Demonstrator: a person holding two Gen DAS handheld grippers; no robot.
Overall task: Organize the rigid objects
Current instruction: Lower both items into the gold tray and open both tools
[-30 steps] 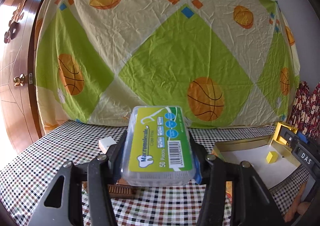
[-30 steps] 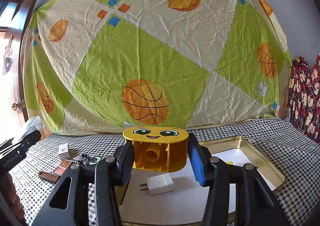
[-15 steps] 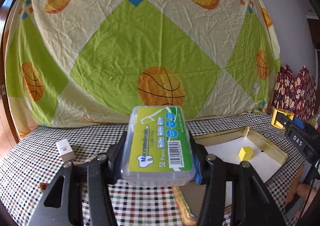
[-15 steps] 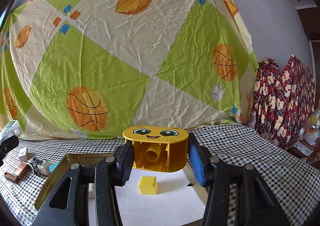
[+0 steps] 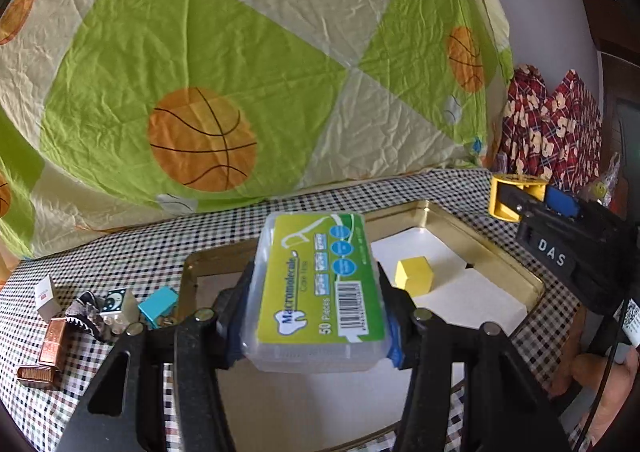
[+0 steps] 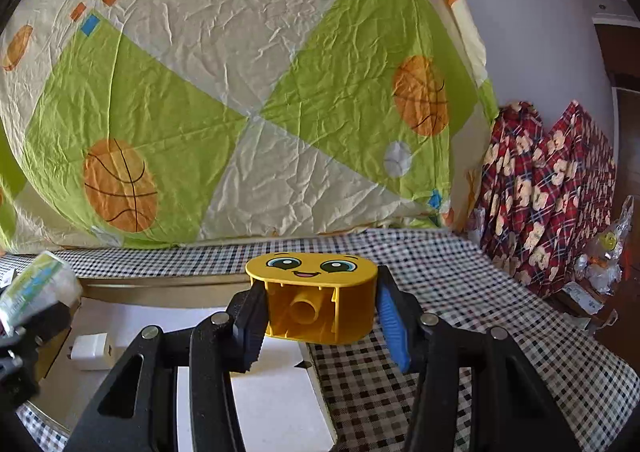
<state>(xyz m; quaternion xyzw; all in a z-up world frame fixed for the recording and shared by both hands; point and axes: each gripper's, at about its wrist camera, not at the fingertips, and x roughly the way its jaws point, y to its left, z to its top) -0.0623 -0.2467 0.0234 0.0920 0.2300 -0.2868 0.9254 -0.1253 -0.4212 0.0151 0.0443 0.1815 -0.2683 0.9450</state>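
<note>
My left gripper (image 5: 316, 316) is shut on a clear floss-pick box (image 5: 316, 292) with a green label, held above the near left part of a gold tray (image 5: 500, 252) lined with white paper. A yellow cube (image 5: 414, 274) lies in the tray. My right gripper (image 6: 316, 316) is shut on a yellow oval block with a smiling face (image 6: 316, 292), held over the tray's right rim (image 6: 160, 292). A white charger plug (image 6: 90, 350) lies in the tray. The right gripper with its yellow block (image 5: 516, 198) shows at the far right of the left wrist view.
Small items lie left of the tray on the checkered cloth: a teal block (image 5: 158, 306), a white box (image 5: 46, 294), copper staple strips (image 5: 50, 348), and a patterned piece (image 5: 114, 302). A basketball-print sheet (image 5: 240, 72) hangs behind. Plaid fabric (image 6: 548, 192) stands at right.
Both grippers have swung to the right with their objects still held. The left one now sits over the tray; the right one has moved to the tray's right rim.
</note>
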